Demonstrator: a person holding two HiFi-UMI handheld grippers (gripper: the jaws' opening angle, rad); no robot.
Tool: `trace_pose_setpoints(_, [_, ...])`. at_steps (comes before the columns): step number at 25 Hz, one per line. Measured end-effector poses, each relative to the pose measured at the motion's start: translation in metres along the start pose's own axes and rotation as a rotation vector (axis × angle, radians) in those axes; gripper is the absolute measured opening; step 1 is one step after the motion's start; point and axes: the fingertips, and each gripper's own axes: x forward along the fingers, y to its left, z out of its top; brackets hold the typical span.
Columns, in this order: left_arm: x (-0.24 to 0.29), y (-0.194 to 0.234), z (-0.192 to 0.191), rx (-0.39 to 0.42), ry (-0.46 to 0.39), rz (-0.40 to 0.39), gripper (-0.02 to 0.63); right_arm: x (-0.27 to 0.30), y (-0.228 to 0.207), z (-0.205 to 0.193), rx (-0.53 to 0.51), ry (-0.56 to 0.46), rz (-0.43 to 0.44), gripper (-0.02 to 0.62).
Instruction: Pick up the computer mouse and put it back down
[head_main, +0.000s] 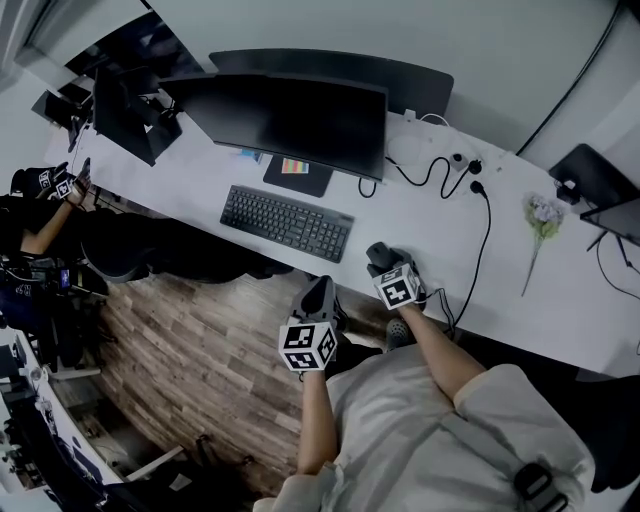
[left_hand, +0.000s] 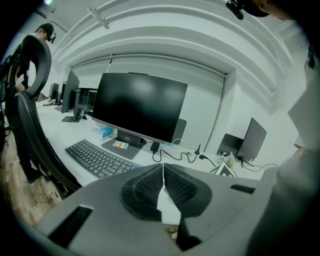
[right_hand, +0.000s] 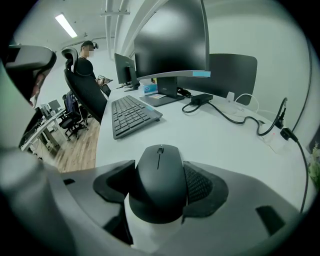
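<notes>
Right gripper (right_hand: 160, 172): jaws closed on the computer mouse (right_hand: 160, 192), one ribbed pad on each flank, scroll wheel pointing away from the camera.
Grip quality: looks centred; pads sit about mid-body, not on the buttons. Keep the squeeze even so the smooth shell doesn't slide forward.
Mouse location: between the right jaws, over the near edge of the desk (right_hand: 220, 137). Can't tell whether its base touches the surface or hangs just above it.
Step in hand (judgement): carrying phase, lift or set-down. Either way keep the mouse level and low.
Set-down advice: bring the base flat onto the desk before easing the jaws apart, then draw straight back.
Clearance: keyboard (right_hand: 131, 114) lies ahead to the left, cable (right_hand: 235, 117) ahead to the right; the bare patch between suits the set-down.
Left gripper (left_hand: 163, 180): jaws pressed together, nothing between them, held off the desk's near edge. Best left idle.
</notes>
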Motion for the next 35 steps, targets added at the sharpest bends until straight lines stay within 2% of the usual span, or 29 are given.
trace_pose_setpoints(6, [0.005,-0.008,-0.003,0.006,0.004,-0.021,0.023,-0.015,-0.005,0.017,0.035,-0.048,0.033,0.342])
trace_pose_setpoints(15, [0.023,-0.031,-0.01,0.009,0.018,-0.073,0.023,-0.06,-0.017,0.035,0.034,-0.148,0.067,0.332])
trace_pose_setpoints(25, [0.044,-0.053,-0.014,-0.004,0.01,-0.09,0.023,-0.106,-0.045,0.03,0.087,-0.251,0.077,0.186])
trace_pose_setpoints(30, [0.05,-0.062,-0.017,0.003,0.019,-0.106,0.023,-0.113,-0.056,0.024,0.113,-0.241,0.055,0.115])
trace_pose_setpoints(35, [0.052,-0.065,-0.017,0.011,0.024,-0.109,0.023,-0.113,-0.053,0.023,0.124,-0.227,0.072,0.041])
